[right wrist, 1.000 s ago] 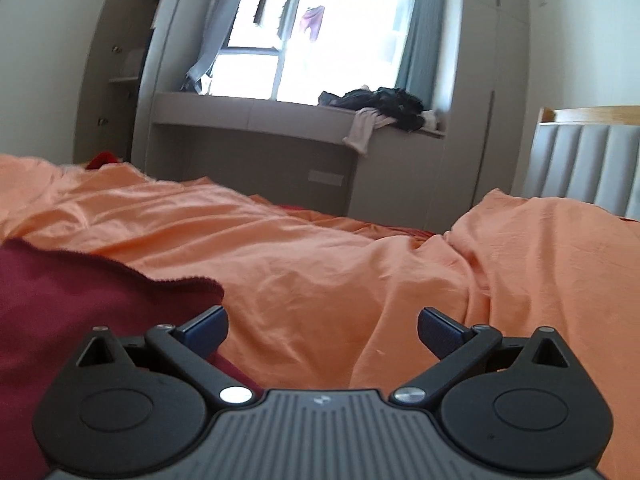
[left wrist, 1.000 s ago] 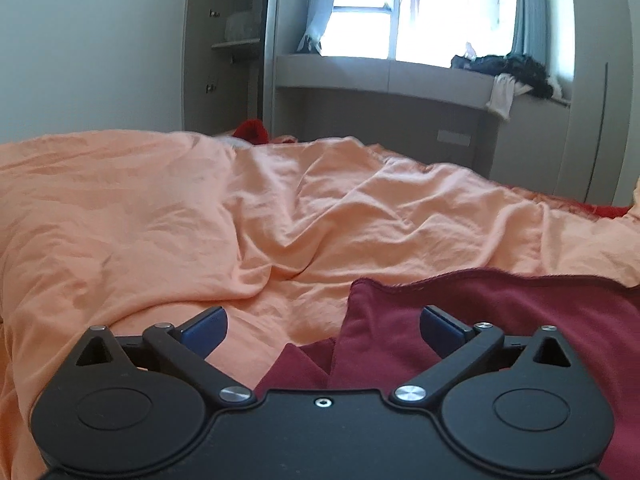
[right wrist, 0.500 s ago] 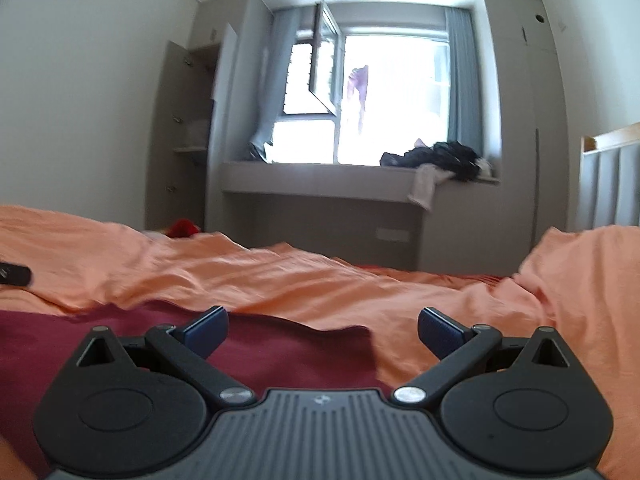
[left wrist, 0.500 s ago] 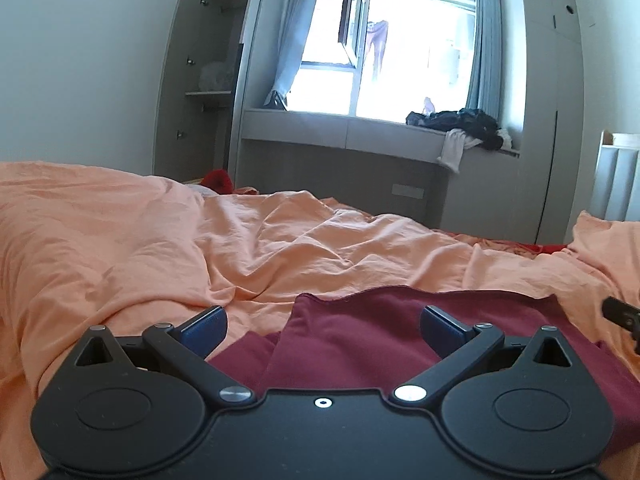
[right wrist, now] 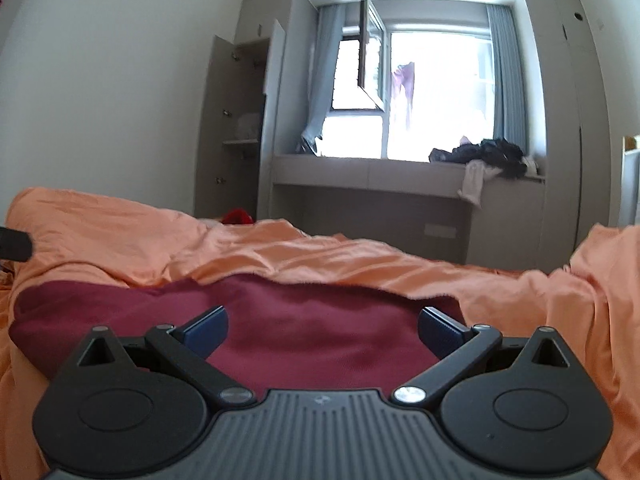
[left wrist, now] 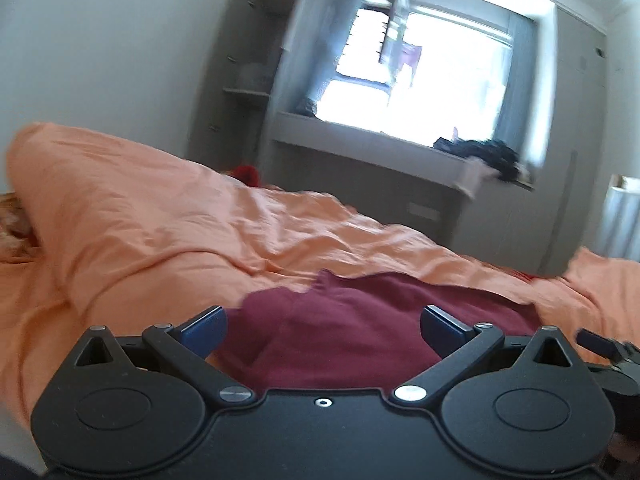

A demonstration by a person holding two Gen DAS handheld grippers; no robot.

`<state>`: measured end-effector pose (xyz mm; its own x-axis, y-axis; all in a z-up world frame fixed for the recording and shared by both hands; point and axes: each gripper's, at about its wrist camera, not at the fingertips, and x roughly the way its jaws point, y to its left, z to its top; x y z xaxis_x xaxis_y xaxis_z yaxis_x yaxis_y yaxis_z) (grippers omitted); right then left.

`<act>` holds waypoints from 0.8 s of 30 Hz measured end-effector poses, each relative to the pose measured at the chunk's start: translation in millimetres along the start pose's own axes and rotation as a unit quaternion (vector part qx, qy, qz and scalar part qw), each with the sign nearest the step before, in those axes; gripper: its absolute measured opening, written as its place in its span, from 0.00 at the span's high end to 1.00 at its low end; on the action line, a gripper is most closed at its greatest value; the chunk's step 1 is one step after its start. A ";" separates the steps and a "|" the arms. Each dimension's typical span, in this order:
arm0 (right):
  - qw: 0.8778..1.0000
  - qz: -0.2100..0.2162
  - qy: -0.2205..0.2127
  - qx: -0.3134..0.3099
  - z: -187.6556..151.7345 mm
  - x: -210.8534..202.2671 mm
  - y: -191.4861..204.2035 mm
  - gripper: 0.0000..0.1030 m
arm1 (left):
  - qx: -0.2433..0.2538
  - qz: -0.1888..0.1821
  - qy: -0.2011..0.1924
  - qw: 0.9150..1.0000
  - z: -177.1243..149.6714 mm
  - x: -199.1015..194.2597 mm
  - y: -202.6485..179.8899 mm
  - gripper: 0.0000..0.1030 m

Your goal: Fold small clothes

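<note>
A dark red garment (right wrist: pixel 304 332) lies spread on a rumpled orange bedsheet (right wrist: pixel 320 256), just ahead of the left gripper (left wrist: pixel 323 326) and right gripper (right wrist: pixel 322 326), both with fingers wide apart and empty, facing a bright far window (right wrist: pixel 432 92) with a clothes-strewn ledge (right wrist: pixel 368 168).

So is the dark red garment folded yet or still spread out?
Mostly spread: the dark red garment lies flat across the orange duvet, with one flap doubled over at its left edge in the left wrist view. No neat fold shows.

Left tool (left wrist: pixel 323 324): black linkage arms, silver pivot screws, blue fingertip pads (left wrist: pixel 204 328), smooth black housing. Right tool (right wrist: pixel 322 326): same, ribbed grey housing.
</note>
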<state>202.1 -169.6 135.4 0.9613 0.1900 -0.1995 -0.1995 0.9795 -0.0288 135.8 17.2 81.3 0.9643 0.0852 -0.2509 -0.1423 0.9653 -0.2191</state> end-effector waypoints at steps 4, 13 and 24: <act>1.000 0.014 0.001 -0.001 -5.4 1.4 6.1 0.00 | -0.010 0.035 -0.010 0.999 -9.2 1.6 12.1 0.01; 0.999 0.019 0.018 -0.040 -24.7 11.2 30.3 0.00 | -0.055 0.038 0.051 0.996 -20.5 19.7 36.6 0.01; 1.000 -0.011 -0.002 -0.019 -42.8 8.7 36.6 0.00 | -0.078 0.039 0.093 0.992 -30.2 35.2 45.0 0.01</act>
<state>195.0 -135.0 90.7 0.9661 0.1692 -0.1950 -0.1857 0.9801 -0.0698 156.6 56.2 34.1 0.8930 0.0962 -0.4397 -0.2609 0.9067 -0.3315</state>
